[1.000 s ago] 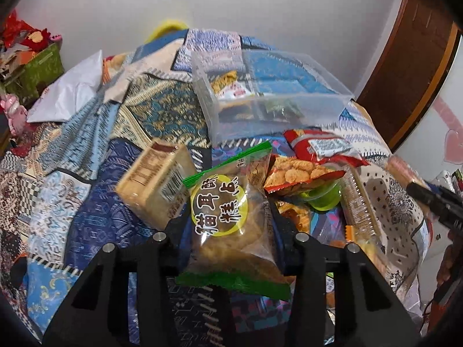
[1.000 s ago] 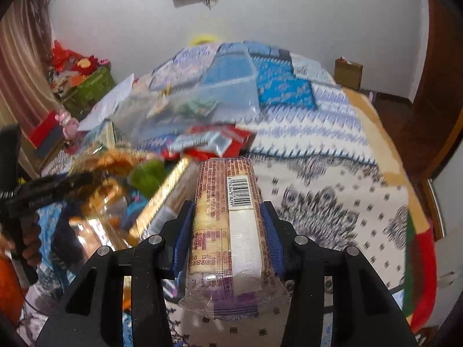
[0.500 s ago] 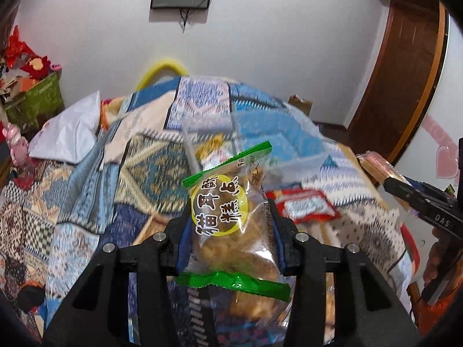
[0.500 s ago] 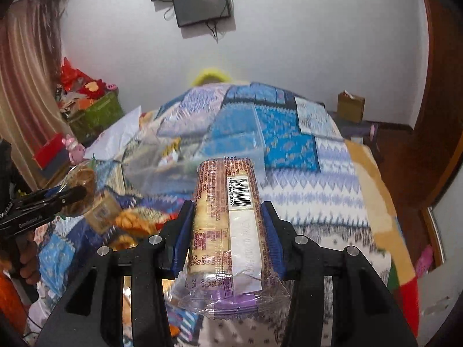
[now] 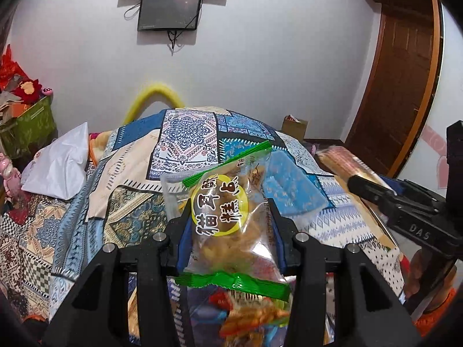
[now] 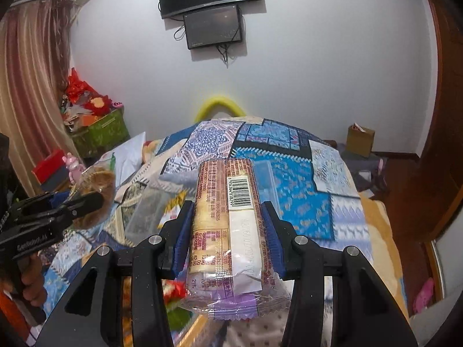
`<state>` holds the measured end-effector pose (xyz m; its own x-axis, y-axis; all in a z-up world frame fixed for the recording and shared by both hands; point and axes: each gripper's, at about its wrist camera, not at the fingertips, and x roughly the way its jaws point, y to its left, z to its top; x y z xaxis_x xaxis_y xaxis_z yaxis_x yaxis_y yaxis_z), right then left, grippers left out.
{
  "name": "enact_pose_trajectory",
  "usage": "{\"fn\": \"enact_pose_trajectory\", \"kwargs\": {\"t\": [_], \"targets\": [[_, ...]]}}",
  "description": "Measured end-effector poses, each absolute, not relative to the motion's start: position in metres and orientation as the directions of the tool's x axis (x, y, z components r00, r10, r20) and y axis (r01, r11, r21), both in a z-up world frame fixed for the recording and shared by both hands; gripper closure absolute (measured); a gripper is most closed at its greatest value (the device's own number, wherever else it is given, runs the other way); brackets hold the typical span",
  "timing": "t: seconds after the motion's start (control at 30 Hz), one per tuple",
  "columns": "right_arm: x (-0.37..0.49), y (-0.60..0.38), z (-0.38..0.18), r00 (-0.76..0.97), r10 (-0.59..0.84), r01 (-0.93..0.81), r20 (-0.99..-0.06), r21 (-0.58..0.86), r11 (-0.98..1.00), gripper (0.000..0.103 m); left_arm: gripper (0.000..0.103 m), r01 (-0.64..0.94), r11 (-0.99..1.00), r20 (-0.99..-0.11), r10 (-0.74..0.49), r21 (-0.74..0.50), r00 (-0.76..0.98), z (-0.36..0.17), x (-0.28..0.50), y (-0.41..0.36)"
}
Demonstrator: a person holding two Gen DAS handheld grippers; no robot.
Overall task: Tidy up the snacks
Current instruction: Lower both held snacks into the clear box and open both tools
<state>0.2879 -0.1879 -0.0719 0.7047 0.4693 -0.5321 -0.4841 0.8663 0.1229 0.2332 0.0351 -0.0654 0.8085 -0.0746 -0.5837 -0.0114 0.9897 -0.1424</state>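
My left gripper [image 5: 228,211] is shut on a clear snack bag [image 5: 228,228] with green ends and a yellow label, held up above the patchwork bed [image 5: 188,138]. My right gripper [image 6: 227,211] is shut on a long biscuit roll [image 6: 225,219] with a barcode, also held up. The clear plastic bin [image 6: 150,214] lies on the bed, mostly hidden behind the held snacks. Other snack packs [image 5: 254,315] lie below the left gripper. The right gripper shows at the right of the left wrist view [image 5: 361,183], and the left gripper at the left of the right wrist view [image 6: 92,199].
A white pillow [image 5: 60,167] lies at the bed's left. A green box [image 6: 101,130] with red decorations stands by the curtain. Two screens [image 6: 211,5] hang on the far wall. A cardboard box [image 6: 360,140] sits on the floor near the wooden door [image 5: 399,86].
Both grippers have risen and tilted up with their snacks. The bed and bin have dropped lower in both views, and the wall and screens have come into view.
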Motion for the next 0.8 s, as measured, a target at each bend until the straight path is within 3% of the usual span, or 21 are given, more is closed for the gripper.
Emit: {"fn": "enact_pose_trajectory", "kwargs": {"t": [0.8], "targets": [[0.374,-0.138,-0.146,0.596,0.398,-0.468,-0.698,0.102,0.878,0.06,0.058,-0.063,0.992,-0.751,-0.042,-0.111,0.659,-0.162,0.336,0.042]]}}
